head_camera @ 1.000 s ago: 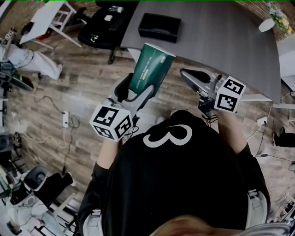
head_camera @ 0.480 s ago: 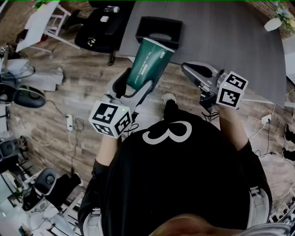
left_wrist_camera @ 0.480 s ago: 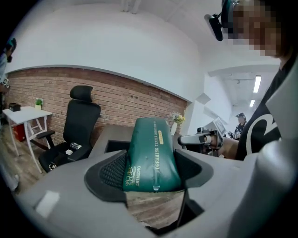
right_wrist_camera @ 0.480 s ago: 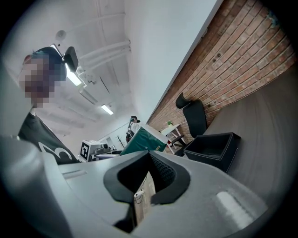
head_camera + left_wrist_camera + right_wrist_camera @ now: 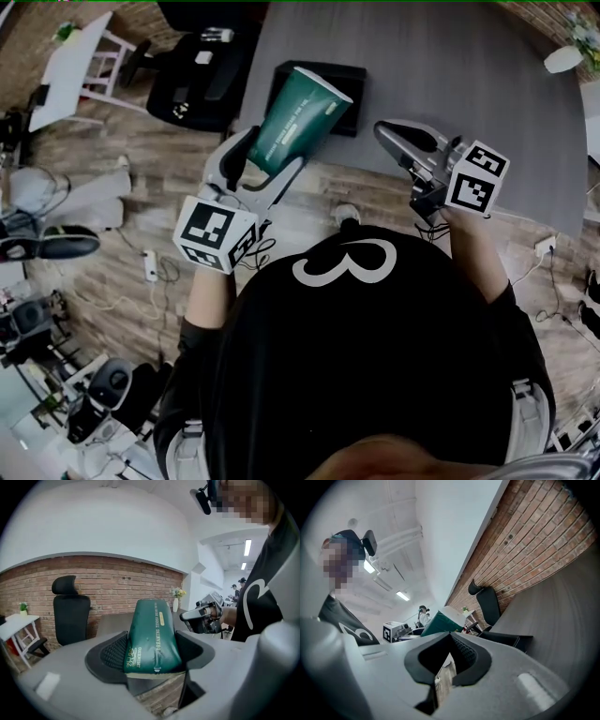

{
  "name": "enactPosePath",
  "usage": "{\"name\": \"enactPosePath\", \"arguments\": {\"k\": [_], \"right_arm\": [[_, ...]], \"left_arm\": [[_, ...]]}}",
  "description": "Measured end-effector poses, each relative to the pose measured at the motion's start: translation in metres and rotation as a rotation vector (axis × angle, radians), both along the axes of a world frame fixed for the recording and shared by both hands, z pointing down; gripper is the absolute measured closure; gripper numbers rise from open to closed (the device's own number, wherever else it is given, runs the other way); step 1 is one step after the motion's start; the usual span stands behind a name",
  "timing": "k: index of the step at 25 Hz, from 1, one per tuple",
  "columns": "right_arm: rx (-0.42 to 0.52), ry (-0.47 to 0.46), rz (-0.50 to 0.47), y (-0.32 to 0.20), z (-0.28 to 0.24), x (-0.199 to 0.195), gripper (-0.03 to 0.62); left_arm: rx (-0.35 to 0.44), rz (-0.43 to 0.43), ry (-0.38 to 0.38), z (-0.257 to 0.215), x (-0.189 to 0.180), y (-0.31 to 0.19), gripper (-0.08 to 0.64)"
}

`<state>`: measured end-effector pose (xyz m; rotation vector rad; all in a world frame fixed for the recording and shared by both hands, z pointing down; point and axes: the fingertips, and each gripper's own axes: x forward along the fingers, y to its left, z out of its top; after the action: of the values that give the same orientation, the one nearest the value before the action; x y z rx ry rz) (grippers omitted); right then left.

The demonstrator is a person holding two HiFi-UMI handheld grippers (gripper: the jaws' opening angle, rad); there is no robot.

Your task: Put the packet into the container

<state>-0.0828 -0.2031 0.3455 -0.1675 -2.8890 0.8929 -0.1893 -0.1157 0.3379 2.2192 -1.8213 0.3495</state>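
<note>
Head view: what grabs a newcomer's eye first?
The green packet stands out at centre, clamped in the left gripper, its far end overlapping the black container on the grey table. To its right, the right gripper is shut and empty at the table's near edge.

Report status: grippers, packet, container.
Left gripper shut on packet, not yet in container. Right gripper jaws shut, empty. Nothing blocking the way over the table.

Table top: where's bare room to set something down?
Bare: the wide grey stretch of table right of the black container, out to the white object at the far right corner. Crowded: the near edge, where packet, left gripper and right gripper hang.
</note>
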Motion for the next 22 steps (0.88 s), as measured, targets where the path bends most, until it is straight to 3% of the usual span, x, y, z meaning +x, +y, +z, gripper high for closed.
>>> {"name": "enactPosePath", "arguments": {"k": [8, 22], "right_arm": [[0.004, -0.004, 0.059, -0.029, 0.005, 0.005, 0.591], [-0.048, 0.03, 0.303, -0.04, 0.021, -0.027, 0.591]], "left_arm": [[0.005, 0.15, -0.144, 0.008, -0.003, -0.038, 0.216], [-0.075, 0.637, -0.266, 0.045, -0.04, -0.086, 0.218]]}}
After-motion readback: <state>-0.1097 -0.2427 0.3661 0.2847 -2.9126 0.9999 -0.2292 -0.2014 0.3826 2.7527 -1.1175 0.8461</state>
